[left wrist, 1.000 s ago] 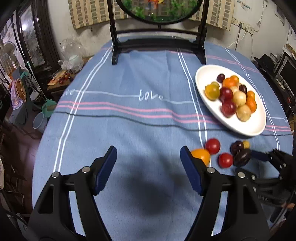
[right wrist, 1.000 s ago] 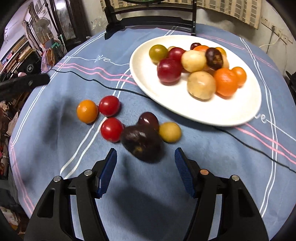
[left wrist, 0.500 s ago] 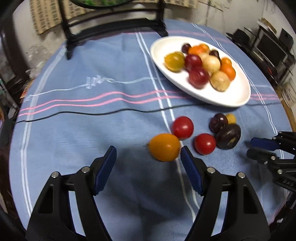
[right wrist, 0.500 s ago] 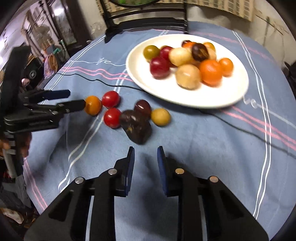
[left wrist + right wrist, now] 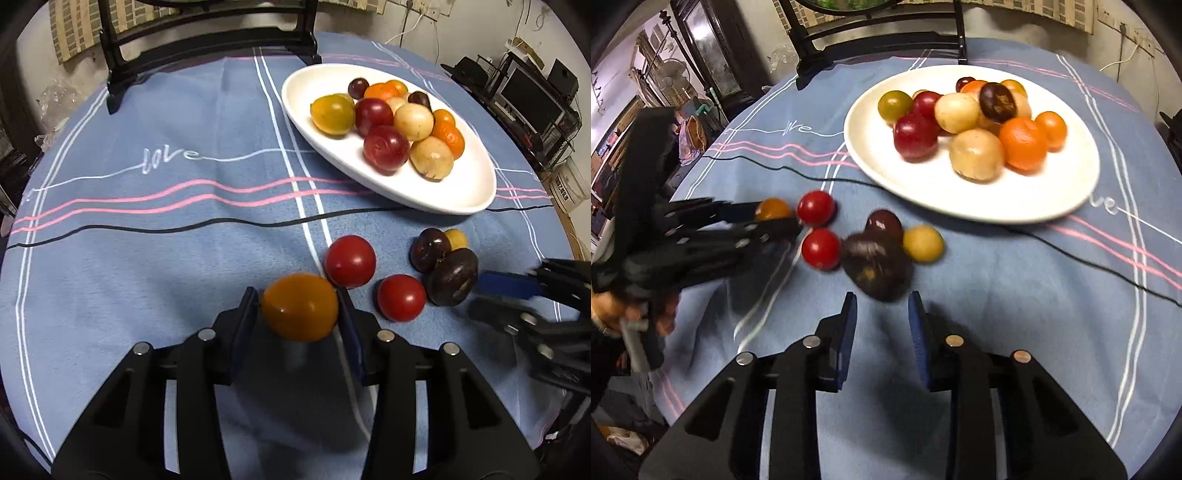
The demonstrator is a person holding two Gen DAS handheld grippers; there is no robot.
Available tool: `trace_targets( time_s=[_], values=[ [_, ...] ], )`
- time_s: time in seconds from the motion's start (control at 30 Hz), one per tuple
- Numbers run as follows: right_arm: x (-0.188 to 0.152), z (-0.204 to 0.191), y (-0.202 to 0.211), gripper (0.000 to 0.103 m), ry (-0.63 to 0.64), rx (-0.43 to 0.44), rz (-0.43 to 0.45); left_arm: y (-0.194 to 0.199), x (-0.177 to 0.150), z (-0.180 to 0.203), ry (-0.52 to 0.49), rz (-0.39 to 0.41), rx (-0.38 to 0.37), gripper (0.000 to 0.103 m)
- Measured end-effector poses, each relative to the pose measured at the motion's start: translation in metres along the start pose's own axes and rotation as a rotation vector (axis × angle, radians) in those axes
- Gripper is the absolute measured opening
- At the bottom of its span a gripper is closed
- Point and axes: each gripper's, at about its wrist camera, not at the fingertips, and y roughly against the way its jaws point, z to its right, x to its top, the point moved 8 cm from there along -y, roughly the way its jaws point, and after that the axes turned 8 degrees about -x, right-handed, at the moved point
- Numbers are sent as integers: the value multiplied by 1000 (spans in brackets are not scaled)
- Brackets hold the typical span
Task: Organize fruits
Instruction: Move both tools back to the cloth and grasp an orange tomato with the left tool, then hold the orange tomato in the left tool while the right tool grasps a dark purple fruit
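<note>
An orange tomato (image 5: pixel 299 306) sits on the blue tablecloth between the pads of my left gripper (image 5: pixel 297 297); its jaws are closing and both pads touch the fruit. Two red tomatoes (image 5: pixel 350 261) (image 5: pixel 402 297) lie just beyond it. In the right wrist view a large dark purple fruit (image 5: pixel 877 269) lies at the tips of my right gripper (image 5: pixel 881 297), whose jaws are opening with a gap and do not press it. A smaller dark fruit (image 5: pixel 884 221) and a yellow one (image 5: pixel 923 243) lie behind. The white plate (image 5: pixel 960 210) holds several fruits.
A dark wooden stand (image 5: pixel 207 44) stands at the table's far edge. Shelves with electronics (image 5: pixel 535 99) are off to the right. A person's hand (image 5: pixel 613 306) holds the left gripper (image 5: pixel 775 221) at the left. The right gripper's blue fingers (image 5: pixel 506 288) reach in from the right.
My left gripper's jaws have come in onto the orange tomato. My right gripper's jaws, nearly together half a second ago, have parted a little and stand closer to the dark fruit.
</note>
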Motion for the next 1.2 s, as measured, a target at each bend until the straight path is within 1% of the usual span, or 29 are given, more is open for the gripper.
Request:
trace_targets(
  time_s=[0.03, 0.1, 0.17, 0.23, 0.27, 0.43, 0.5, 0.57, 0.6, 0.63, 0.73, 0.77, 0.8, 0.83, 0.87, 0.93, 0.97, 1.03, 1.1, 1.13, 1.2],
  values=[
    [1, -1, -6, 30, -11, 0, -19, 5, -1, -1, -3, 8, 7, 44],
    [5, -7, -12, 30, -30, 32, -20, 15, -3, -2, -13, 21, 21, 44],
    [12, -12, -15, 30, -35, 35, 5, 20, -5, -4, -10, 25, 24, 44],
    [16, -14, -16, 30, -56, 58, 21, 23, -7, -7, 0, 27, 28, 44],
    [17, -14, -16, 26, -60, 64, 22, 24, -8, -7, 5, 27, 30, 44],
    [15, -15, 4, 18, -30, 103, 54, 29, -10, -6, 7, 34, 24, 44],
    [9, -16, 9, 18, -9, 111, 42, 30, -10, -4, 6, 36, 24, 44],
    [3, -13, 11, 19, 4, 78, 39, 30, -9, -4, 9, 39, 21, 44],
    [1, -11, 13, 22, 0, 86, 42, 31, -9, -3, 9, 40, 20, 44],
    [0, -10, 13, 22, -15, 106, 36, 31, -9, -2, 8, 40, 21, 44],
    [3, -9, 8, 24, -27, 88, 36, 35, -10, -1, 3, 45, 23, 44],
    [3, -8, 7, 36, -24, 88, 33, 37, -10, -1, 3, 47, 23, 44],
    [4, -6, 4, 66, -30, 82, 27, 39, -10, -2, 3, 49, 24, 44],
    [6, -3, 2, 75, -55, 72, 36, 41, -10, -2, 4, 53, 26, 44],
    [9, -1, 2, 76, -89, 95, 51, 43, -10, -4, 9, 56, 32, 44],
    [13, -4, -4, 76, -124, 155, 36, 47, -11, -7, 19, 59, 37, 44],
    [13, -6, -5, 76, -123, 161, 31, 50, -12, -10, 25, 61, 42, 44],
    [15, -13, -11, 72, -109, 153, 27, 53, -13, -13, 32, 65, 49, 44],
    [18, -18, -15, 59, -115, 161, 22, 56, -13, -17, 38, 67, 52, 45],
    [19, -19, -16, 56, -124, 176, 24, 56, -14, -18, 40, 67, 56, 45],
    [24, -21, -15, 37, -145, 216, 25, 58, -14, -20, 44, 69, 59, 45]
  ],
)
